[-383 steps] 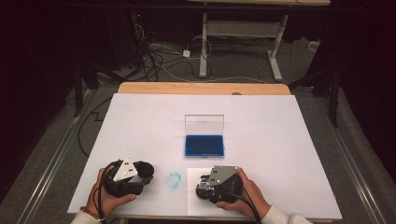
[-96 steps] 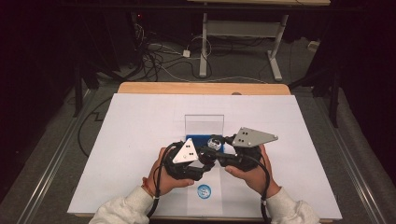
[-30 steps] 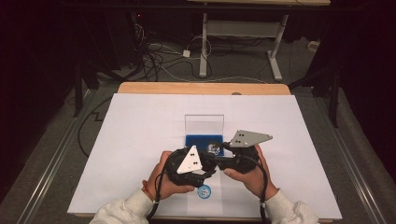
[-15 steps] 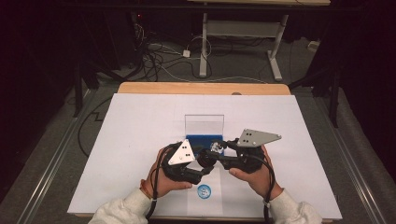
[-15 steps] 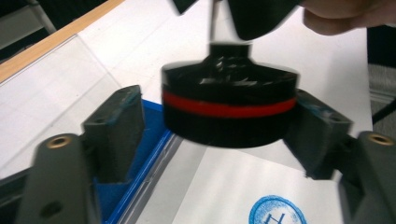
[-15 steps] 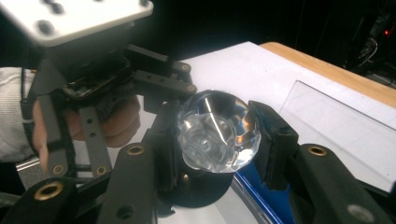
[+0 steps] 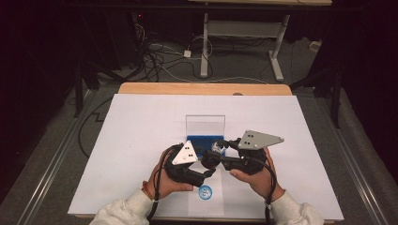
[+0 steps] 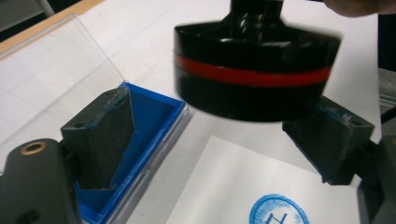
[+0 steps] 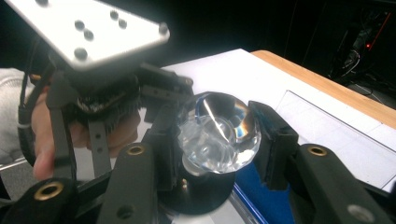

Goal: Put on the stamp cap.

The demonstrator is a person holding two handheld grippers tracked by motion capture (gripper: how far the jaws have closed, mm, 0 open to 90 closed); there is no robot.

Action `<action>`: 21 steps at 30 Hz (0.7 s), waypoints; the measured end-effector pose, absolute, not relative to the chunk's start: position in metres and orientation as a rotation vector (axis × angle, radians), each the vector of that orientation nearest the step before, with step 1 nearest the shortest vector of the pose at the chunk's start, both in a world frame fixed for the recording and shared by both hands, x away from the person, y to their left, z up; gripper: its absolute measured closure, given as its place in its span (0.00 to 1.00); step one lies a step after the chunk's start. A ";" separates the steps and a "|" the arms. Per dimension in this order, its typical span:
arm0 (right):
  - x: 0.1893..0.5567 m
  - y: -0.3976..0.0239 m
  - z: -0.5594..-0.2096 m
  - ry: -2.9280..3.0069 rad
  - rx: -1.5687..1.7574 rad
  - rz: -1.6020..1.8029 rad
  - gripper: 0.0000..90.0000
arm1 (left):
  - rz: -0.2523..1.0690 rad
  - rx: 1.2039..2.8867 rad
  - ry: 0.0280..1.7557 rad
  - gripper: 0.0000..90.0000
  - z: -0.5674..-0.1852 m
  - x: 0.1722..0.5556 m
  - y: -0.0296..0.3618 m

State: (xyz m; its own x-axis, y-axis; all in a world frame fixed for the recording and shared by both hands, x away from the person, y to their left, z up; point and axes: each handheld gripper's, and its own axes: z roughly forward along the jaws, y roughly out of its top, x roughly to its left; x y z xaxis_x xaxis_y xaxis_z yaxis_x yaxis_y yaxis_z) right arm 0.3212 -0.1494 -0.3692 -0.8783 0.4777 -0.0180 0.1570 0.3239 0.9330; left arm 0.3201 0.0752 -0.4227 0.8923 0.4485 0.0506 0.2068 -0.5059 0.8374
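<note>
Stamp [image 8: 254, 74] hangs clamped by its clear knob [image 9: 219, 133] in the right gripper [image 9: 219, 140]. Left gripper [image 8: 219, 140] jaws, just opened wide, hold nothing. The open blue ink pad case [image 8: 159, 116] at their ten o'clock contains only ink.

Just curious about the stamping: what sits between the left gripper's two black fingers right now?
In the left gripper view, the round black stamp with a red band hangs between the left gripper's open fingers, untouched by them.

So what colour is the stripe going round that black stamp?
Red. The stripe circles the black stamp, clearest in the left gripper view.
</note>
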 end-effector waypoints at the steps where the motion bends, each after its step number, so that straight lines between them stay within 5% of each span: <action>1: 0.321 -0.150 -0.369 2.299 0.567 1.562 0.64 | 0.327 2.115 0.472 0.18 -0.424 0.320 0.075; 21: 0.322 -0.166 -0.362 2.252 0.597 1.504 0.64 | 0.428 2.136 0.518 0.18 -0.421 0.324 0.092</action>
State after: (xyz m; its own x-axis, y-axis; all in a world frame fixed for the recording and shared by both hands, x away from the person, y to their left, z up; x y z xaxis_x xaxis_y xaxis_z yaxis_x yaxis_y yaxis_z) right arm 0.3222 -0.1662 -0.3621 -0.8433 0.5333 -0.0665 0.1429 0.3417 0.9289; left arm 0.3243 0.0924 -0.4209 0.8543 0.5072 0.1140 0.2072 -0.5334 0.8201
